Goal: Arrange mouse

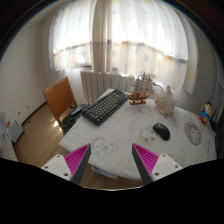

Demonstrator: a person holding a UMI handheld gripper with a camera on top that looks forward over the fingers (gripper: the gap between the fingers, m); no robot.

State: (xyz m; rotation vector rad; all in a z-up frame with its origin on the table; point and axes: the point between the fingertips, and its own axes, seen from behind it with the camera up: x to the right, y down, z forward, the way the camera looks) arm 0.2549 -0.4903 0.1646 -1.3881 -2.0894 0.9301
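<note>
The gripper (112,160) is up in the air above the near edge of a white table (120,135). Its two fingers are spread wide apart and nothing is between them. Each finger has a bright pink pad (76,158) on its inner side.

The mouse (161,130) is small and dark. It lies flat on the white table, past the fingers and off to the right of them. It is closer to the right finger than to the left one, but it is well apart from both. The fingers do not touch it.

A dark keyboard (104,106) lies on the far left part of the table, turned at a slant. It is well apart from the mouse. Behind the keyboard stands a little model ship (141,90) with thin masts. To the right of the ship there is a pale lumpy thing (166,99), and it is too small to tell what it is. Some small colourful things (206,113) sit at the far right end of the table.

An orange-brown chair (60,97) stands to the left of the table on a wooden floor (35,145). Behind it all, white curtains (120,40) hang over bright windows
</note>
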